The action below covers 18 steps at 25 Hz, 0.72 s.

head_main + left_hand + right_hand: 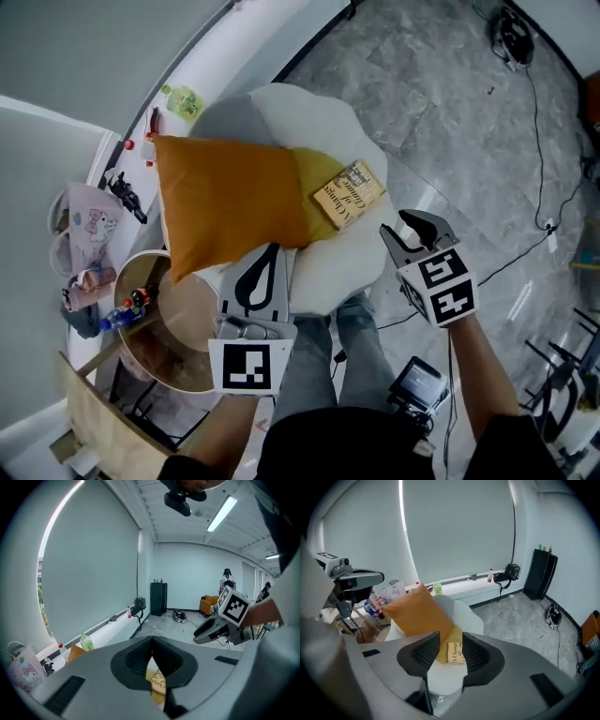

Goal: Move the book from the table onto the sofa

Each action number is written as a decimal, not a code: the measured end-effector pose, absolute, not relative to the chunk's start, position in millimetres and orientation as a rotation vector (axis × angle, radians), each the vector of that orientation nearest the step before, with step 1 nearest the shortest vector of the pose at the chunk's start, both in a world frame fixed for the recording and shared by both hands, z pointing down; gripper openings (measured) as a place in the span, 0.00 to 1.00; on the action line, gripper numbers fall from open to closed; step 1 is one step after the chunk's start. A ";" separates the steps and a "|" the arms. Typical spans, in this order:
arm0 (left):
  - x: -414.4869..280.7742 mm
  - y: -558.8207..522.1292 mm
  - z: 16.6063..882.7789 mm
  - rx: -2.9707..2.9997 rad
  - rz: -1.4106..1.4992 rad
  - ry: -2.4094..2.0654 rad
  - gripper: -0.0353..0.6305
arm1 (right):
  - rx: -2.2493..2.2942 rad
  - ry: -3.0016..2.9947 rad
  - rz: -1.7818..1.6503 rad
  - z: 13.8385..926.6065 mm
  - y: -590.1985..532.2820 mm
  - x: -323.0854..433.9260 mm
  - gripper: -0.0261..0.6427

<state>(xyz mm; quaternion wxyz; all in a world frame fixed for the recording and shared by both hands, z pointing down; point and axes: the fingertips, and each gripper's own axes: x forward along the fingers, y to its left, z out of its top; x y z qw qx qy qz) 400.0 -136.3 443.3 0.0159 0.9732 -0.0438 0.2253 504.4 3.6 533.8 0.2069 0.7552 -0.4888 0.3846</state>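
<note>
Ceiling strip light (224, 513): shown only in the left gripper view. Person's jeans (361, 342): shown only in the head view.

Tan paperback book (349, 194) (456, 652): laid flat on a yellow cushion (314, 169) of the white rounded sofa (328, 122), beside a large orange cushion (225, 202). "A Change of" is read on the cover; the rest is not made out.

Left gripper (270, 251) (152, 639): fingers closed, empty.

Right gripper (398, 225) (451, 637): fingers parted, nothing held.

Round wooden counter (183, 328) and grey marbled floor (441, 112) are noted.
</note>
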 end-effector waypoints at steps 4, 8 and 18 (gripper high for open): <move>396.4 -130.5 392.8 3.057 0.610 -0.137 0.06 | 2.189 -1.349 0.958 461.8 23.1 506.1 0.26; 384.8 -123.0 356.9 3.102 0.576 -0.132 0.06 | 2.277 -1.309 0.841 399.8 41.8 505.1 0.20; 361.1 -106.6 285.7 3.205 0.455 -0.093 0.06 | 2.459 -1.175 0.600 291.0 94.2 488.3 0.08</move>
